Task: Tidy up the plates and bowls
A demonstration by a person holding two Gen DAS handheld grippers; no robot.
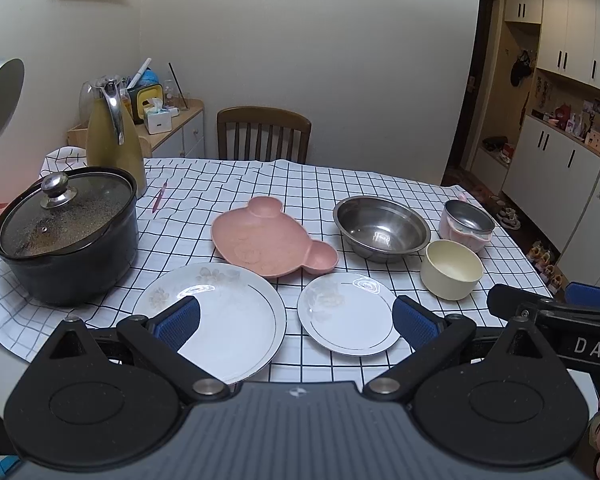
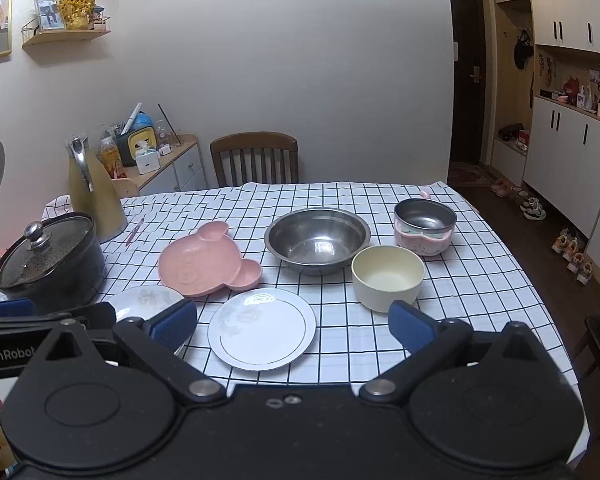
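Observation:
On the checked tablecloth lie a large white plate (image 1: 220, 316), a small white plate (image 1: 350, 316) (image 2: 262, 328), a pink bear-shaped plate (image 1: 268, 236) (image 2: 204, 258), a steel bowl (image 1: 382, 228) (image 2: 318, 240), a cream bowl (image 1: 452, 268) (image 2: 386, 278) and a pink-rimmed steel bowl (image 1: 468, 220) (image 2: 424, 222). My left gripper (image 1: 296, 322) is open and empty, above the near edges of the two white plates. My right gripper (image 2: 294, 326) is open and empty, over the small plate. The large plate (image 2: 144, 300) is partly hidden in the right wrist view.
A black pot with a glass lid (image 1: 66, 236) (image 2: 48, 266) stands at the table's left. A yellow jug (image 1: 114, 144) (image 2: 94, 196) is behind it. A pink pen (image 1: 160, 196) lies near the jug. A wooden chair (image 1: 264, 132) is at the far side.

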